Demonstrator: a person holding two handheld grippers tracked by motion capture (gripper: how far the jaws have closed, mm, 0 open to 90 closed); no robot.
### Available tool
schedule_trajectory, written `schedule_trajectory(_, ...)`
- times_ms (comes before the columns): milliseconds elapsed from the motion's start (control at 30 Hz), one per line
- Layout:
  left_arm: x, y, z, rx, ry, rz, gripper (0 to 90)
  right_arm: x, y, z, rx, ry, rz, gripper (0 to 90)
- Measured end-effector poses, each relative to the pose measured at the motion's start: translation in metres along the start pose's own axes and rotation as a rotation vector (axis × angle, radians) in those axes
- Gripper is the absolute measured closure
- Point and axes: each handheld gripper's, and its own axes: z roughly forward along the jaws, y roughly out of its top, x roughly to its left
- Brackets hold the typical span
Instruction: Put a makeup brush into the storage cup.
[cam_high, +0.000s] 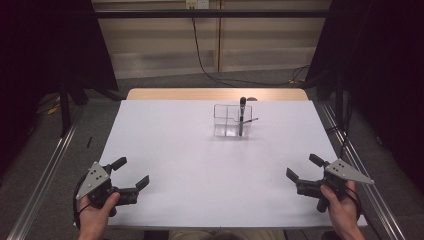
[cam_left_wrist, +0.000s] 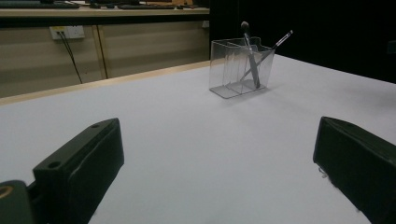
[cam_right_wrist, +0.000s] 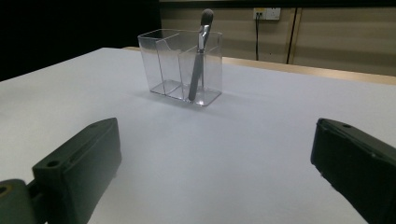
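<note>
While nothing is being held, looking like a resting point in tidying tools into the organizer: sitting well apart from both hands toward the far middle of the table (cam_high: 165, 150), a clear organizer (cam_high: 232, 121) divided into compartments, with a dark-tipped makeup brush (cam_high: 242, 116) standing upright in the right-hand compartment and a thinner, pen-like tool (cam_left_wrist: 283, 39) leaning out over the rim beside it. Seeming done with those two pieces, since lying loose on the white top is nothing further; judging whether more is left, not possible. Spreading wide and bare, the white covering, with a strip of pale wood edge at the far side. Beyond, standing dim, a panelled wall with a socket and a cable trailing down, black curtains at both sides. Hovering near the front corners, the left gripper (cam_high: 129, 172) and right gripper (cam_high: 302, 167), jaws gaping wide, gripping nothing.
</note>
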Motion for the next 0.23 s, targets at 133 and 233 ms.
schedule_trajectory(133, 0.0004, 0.0000, -0.0005, -0.001, 0.005, -0.001, 1.9, -0.0001, 0.0012, -0.0005, -0.013, 0.010, 0.010, 1.1)
schedule_trajectory(233, 0.0002, 0.0000, 0.0000, 0.003, 0.006, -0.003, 1.9, -0.0003, 0.0004, 0.0005, -0.008, 0.014, 0.012, 1.1)
